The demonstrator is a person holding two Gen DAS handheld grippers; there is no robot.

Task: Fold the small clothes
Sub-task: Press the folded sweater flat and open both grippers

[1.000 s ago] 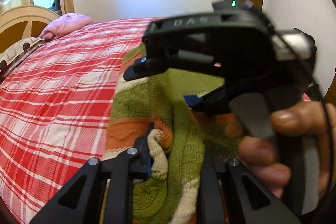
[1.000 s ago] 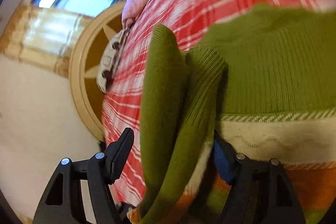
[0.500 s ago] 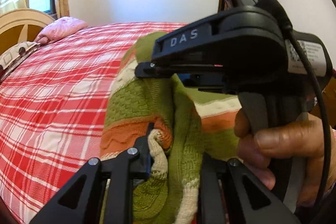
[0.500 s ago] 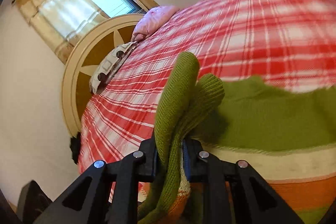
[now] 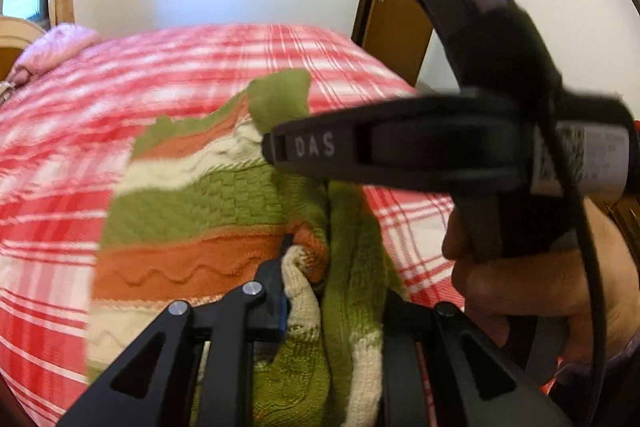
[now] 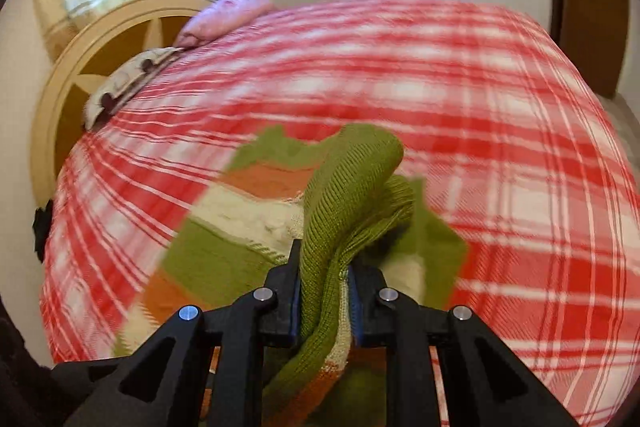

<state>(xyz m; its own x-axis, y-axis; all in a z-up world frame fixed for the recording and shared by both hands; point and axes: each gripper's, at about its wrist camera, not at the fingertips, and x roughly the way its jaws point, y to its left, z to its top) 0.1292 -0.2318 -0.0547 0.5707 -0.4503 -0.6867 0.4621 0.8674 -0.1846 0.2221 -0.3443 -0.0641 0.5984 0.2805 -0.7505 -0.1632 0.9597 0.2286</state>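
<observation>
- The left tongs [image 5: 334,301], at the bottom centre of the left wrist view, are clamped on a bunched fold of the knitted sweater [image 5: 208,211], cream and green knit pressed between the pads.
- The right tongs [image 6: 323,291], at the bottom centre of the right wrist view, are clamped on a ribbed green edge of the same sweater, which loops up above the pads.
- The striped green, orange and cream sweater hangs from both tongs, and its far part lies on the bed [image 6: 500,115] with the red and white plaid cover.
- In the left wrist view the right tool fills the right side, held by a hand [image 5: 536,279].
- A pink pillow [image 6: 228,15] sits at the upper left by the wooden headboard [image 6: 100,39].
</observation>
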